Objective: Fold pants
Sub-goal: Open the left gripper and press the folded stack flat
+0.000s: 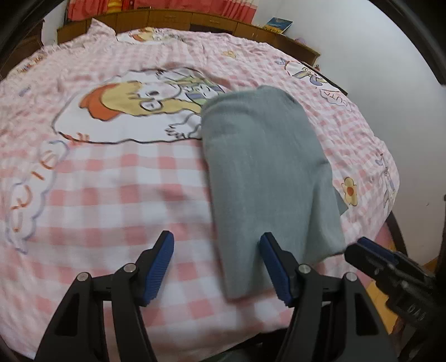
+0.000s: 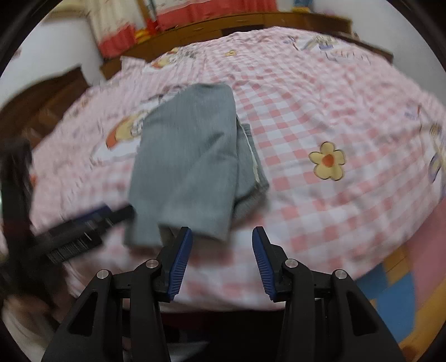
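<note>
Grey pants [image 1: 264, 172] lie folded into a long narrow stack on the pink checked bedspread [image 1: 111, 195]. In the right wrist view the pants [image 2: 189, 161] show a second layer sticking out at their right side. My left gripper [image 1: 216, 245] is open and empty, with its right finger over the near end of the pants. My right gripper [image 2: 221, 236] is open and empty just in front of the pants' near edge. The right gripper also shows at the lower right of the left wrist view [image 1: 370, 250], and the left gripper is a dark blur in the right wrist view [image 2: 92, 225].
The bed has a cartoon print [image 1: 133, 108] left of the pants and a yellow flower print [image 2: 327, 160] to their right. A wooden headboard [image 1: 167, 19] runs along the far side. The bed's right edge drops to a colourful floor mat [image 2: 395, 295].
</note>
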